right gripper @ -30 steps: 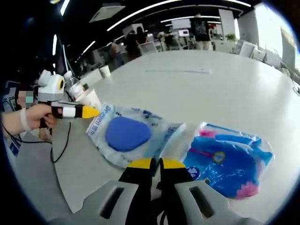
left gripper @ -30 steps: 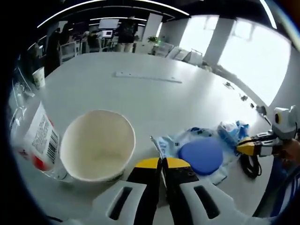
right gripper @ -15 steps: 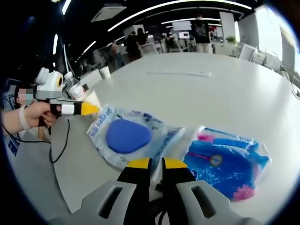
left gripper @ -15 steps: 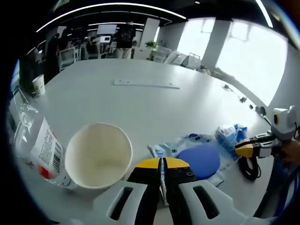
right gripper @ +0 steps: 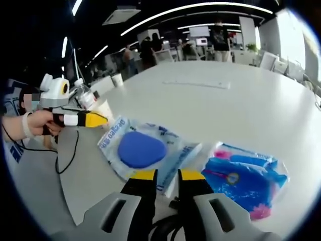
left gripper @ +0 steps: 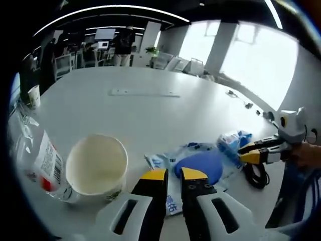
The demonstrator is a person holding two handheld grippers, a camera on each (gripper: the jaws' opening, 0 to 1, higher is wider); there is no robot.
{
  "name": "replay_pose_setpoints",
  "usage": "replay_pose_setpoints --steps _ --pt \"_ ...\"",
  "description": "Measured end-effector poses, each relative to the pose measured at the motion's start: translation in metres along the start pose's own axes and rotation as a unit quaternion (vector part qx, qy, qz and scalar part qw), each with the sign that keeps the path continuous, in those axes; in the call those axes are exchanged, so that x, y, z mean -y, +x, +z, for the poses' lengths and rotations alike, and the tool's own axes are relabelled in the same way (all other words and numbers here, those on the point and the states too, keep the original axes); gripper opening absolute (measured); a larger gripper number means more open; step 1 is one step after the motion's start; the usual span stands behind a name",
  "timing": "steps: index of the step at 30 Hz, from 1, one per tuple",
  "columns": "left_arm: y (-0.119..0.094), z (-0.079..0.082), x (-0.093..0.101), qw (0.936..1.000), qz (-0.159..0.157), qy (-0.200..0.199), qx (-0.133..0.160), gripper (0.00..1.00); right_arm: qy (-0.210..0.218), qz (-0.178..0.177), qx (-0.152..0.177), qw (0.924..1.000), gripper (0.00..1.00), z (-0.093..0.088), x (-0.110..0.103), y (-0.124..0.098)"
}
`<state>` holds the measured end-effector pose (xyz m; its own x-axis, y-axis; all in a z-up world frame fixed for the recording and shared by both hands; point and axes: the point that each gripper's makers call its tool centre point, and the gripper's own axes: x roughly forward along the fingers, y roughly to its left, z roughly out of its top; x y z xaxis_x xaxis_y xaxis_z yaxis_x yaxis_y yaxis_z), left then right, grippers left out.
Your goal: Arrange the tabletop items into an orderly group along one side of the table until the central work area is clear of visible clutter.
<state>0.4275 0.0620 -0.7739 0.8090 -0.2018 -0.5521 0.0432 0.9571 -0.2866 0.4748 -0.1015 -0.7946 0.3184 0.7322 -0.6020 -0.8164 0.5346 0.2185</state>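
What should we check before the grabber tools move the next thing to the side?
1. Left tool open and empty: ok.
2. Right tool open and empty: ok.
3. Clear plastic packet with the blue pad lying flat on the white table: ok.
4. Crinkly blue-and-pink plastic packet apart from the first packet: ok.
5. White paper cup upright: ok.
6. Clear plastic bottle with a white label capped: cannot tell.

The right gripper (right gripper: 167,176) has its yellow-tipped jaws slightly apart, above the white tabletop (right gripper: 235,108). Just ahead lies a clear packet with a blue pad (right gripper: 142,149), and beside it a blue and pink packet (right gripper: 245,175) (near the table edge). The left gripper (right gripper: 98,119), held by a hand (right gripper: 37,123), points toward the pad packet.
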Motion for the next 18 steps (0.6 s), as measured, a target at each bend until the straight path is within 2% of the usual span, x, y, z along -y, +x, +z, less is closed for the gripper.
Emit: replay_pose_setpoints --steps 7,11,14,18 --pt "-0.013 -0.007 0.005 0.9994 -0.031 0.018 0.001 0.24 -0.023 0.027 0.01 0.9993 0.29 0.003 -0.011 -0.002" --pt "-0.022 -0.01 0.007 0.9988 -0.045 0.02 0.0 0.26 -0.042 0.04 0.011 0.9983 0.33 0.002 -0.018 -0.004" --pt "-0.028 -0.015 0.007 0.9984 -0.051 0.023 -0.003 0.32 -0.052 0.044 0.011 0.9976 0.38 0.001 -0.02 -0.006" --pt "-0.036 -0.019 0.007 0.998 -0.06 0.023 -0.002 0.35 -0.057 0.049 0.009 0.9971 0.43 -0.002 -0.023 -0.008"
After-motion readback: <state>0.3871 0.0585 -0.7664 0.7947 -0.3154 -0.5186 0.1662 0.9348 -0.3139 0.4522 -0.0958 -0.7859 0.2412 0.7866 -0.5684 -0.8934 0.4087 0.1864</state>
